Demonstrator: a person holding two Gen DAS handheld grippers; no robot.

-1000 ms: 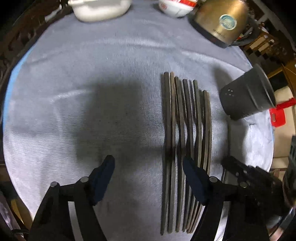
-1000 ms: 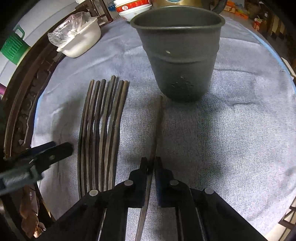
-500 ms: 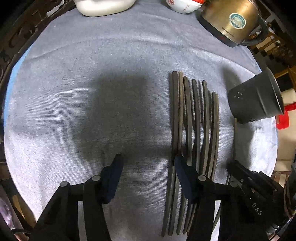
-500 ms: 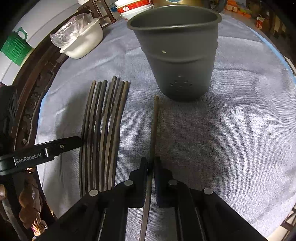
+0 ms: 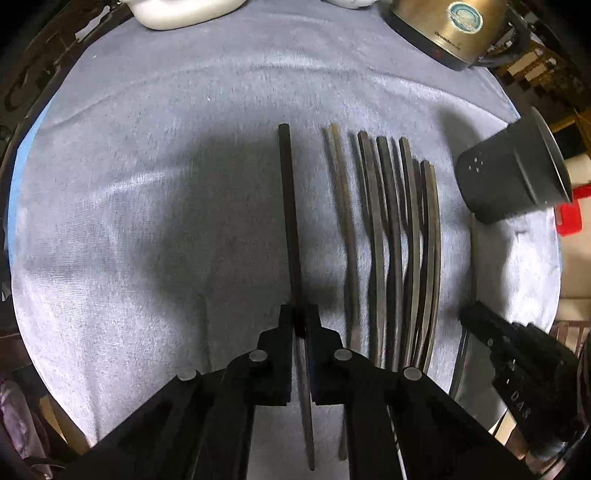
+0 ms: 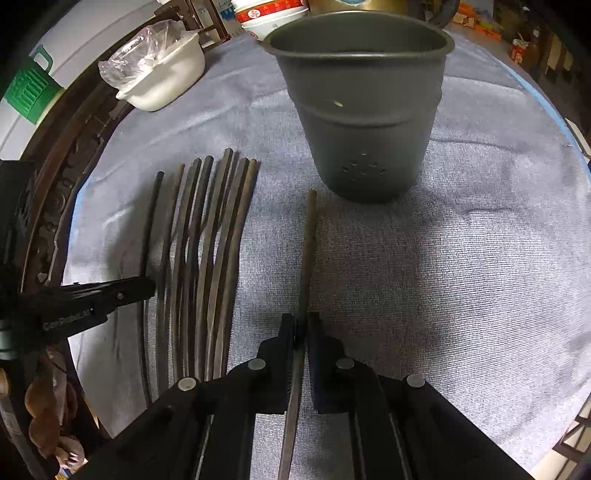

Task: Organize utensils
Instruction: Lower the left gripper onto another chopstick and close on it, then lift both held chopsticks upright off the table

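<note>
Several dark chopsticks point(image 5: 391, 240) lie side by side on the grey cloth point(image 5: 147, 184). My left gripper point(image 5: 300, 314) points down and is shut on one dark chopstick point(image 5: 288, 206), which sits apart, left of the row. My right gripper point(image 6: 301, 321) is shut on another chopstick point(image 6: 308, 251), whose far tip points at the foot of the grey perforated holder point(image 6: 365, 122). That holder stands upright just beyond the tip. In the right wrist view the row point(image 6: 207, 258) lies to the left, with the left gripper point(image 6: 144, 288) at its outer stick point(image 6: 151, 221).
A white tub with a plastic bag point(image 6: 162, 81) sits at the far left edge. Stacked bowls point(image 6: 273, 14) and a brass-coloured kettle point(image 5: 450, 26) stand at the back. The holder point(image 5: 513, 177) is near the right edge. A carved dark table rim point(image 6: 74, 166) borders the cloth.
The left gripper's jaws closed on the leftmost chopstick, and it now lies apart from the row. The right gripper kept its grip and barely moved.
</note>
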